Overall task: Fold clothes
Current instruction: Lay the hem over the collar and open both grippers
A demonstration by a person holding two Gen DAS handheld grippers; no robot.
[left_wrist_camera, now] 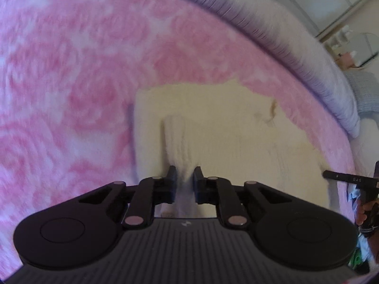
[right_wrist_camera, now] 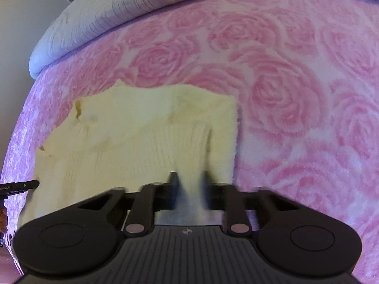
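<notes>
Both the left gripper (left_wrist_camera: 185, 177) and right gripper (right_wrist_camera: 189, 181) have jaws pinching one cream sweater (right_wrist_camera: 142, 137). Only the left view shows the white cupboard (left_wrist_camera: 331, 2) beyond the pink rose blanket (right_wrist_camera: 296, 94).

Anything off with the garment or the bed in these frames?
Nothing damaged or spilled. The cream knit garment lies partly folded on the pink rose blanket, its far edge uneven with a small pucker. Left gripper and right gripper each pinch a bunched ridge of it. Frames are motion-blurred.

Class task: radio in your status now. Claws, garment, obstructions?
Left claw shut on cream garment. Right claw likewise. Garment lies on pink rose blanket. No obstructions seen.
</notes>
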